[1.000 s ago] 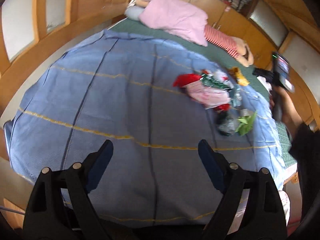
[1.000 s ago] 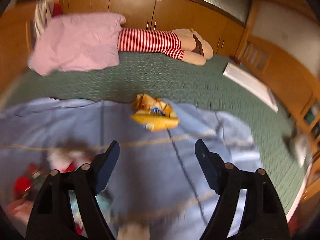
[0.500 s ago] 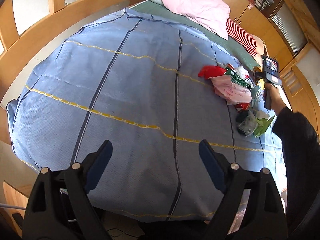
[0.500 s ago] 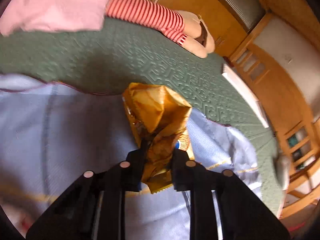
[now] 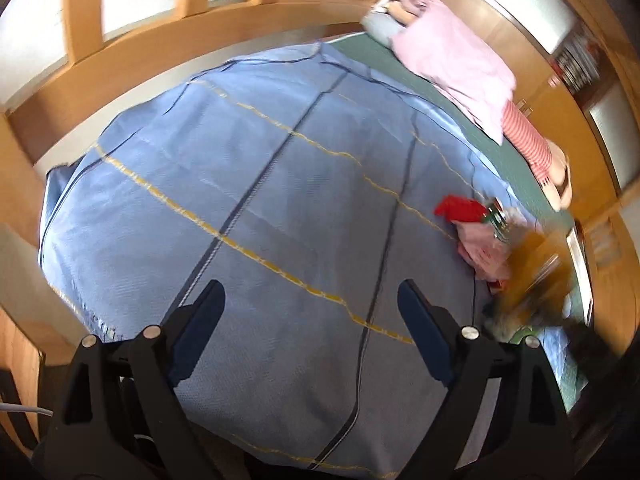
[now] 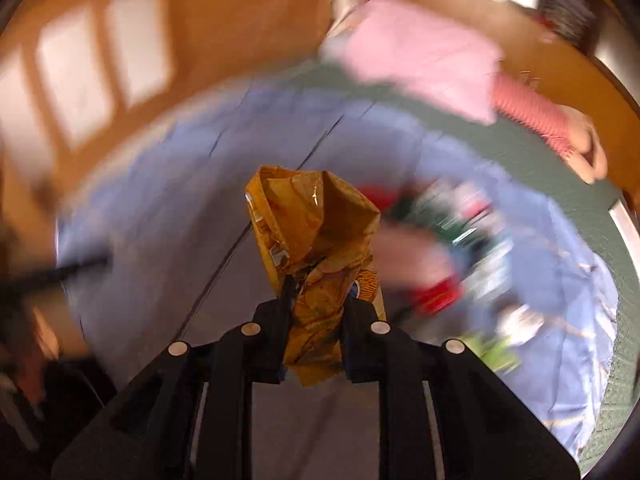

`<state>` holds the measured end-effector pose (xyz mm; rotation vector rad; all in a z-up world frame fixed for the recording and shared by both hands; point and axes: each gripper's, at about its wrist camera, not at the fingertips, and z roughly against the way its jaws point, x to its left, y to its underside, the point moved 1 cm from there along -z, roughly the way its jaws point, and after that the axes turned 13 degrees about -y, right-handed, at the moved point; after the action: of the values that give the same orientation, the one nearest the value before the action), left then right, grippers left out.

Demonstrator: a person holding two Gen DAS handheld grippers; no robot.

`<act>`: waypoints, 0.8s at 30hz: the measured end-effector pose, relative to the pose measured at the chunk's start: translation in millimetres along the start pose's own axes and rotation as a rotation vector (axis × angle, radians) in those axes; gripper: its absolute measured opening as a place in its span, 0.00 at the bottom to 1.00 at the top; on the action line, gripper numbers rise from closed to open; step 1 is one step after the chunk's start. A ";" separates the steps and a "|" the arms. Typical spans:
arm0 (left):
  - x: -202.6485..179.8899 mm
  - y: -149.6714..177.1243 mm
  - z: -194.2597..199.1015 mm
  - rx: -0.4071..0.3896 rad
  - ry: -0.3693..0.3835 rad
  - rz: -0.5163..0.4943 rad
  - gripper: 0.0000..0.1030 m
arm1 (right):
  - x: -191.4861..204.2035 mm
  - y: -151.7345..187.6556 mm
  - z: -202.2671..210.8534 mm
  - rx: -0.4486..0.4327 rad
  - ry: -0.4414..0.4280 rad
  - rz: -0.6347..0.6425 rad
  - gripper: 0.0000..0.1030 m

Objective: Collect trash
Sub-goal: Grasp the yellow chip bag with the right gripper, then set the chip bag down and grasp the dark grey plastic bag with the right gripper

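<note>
While the right gripper point(image 6: 314, 312) squeezes a crumpled yellow bag point(image 6: 316, 236), that bag hangs in the air above the blue sheet point(image 6: 168, 200). Its jaws are pinched tight on the bottom part of the bag, and the rest of the bag sticks up past the tips. Much of the right view is smeared, so small things are hard to make out.

Just to the right of the bag sits the pile point(image 6: 448, 240) of other trash, with red, green and pink bits mixed up. From the left side, the pile point(image 5: 484, 232) lies near the far right edge of the sheet point(image 5: 280, 208), and a blurry yellow smear over it looks like the same bag.

The left gripper point(image 5: 312, 312) has its jaws spread wide with nothing between them. It hangs over a bare part of the sheet, well apart from the pile.

I think the step now is carrying the bag over to join the rest of the trash. Next, the bag needs to be brought right over the pile, and then the jaws need to let go so it drops on top. The bag is light and crinkly, so it might cling to a pad or slide off the heap.

A pink blanket point(image 5: 460, 64) and a striped doll point(image 5: 528, 148) lie at the far end of the bed and are not trash.
</note>
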<state>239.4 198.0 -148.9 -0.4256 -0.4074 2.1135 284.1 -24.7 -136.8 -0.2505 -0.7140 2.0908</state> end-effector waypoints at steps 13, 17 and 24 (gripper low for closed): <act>28.2 -1.5 -8.8 0.058 -0.014 0.060 0.88 | -35.9 10.0 13.9 -0.099 -0.032 -0.304 0.72; 14.2 6.4 -13.3 0.087 -0.001 -0.003 0.89 | -88.9 5.9 -22.5 0.019 0.249 -0.292 0.71; -1.3 14.8 -20.7 0.122 0.001 -0.051 0.89 | -91.1 32.5 -29.7 0.053 0.150 -0.374 0.31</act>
<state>238.6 191.7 -173.6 -0.3417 -0.2840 2.0759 327.8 -100.6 -187.4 -0.2227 -0.5662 1.7131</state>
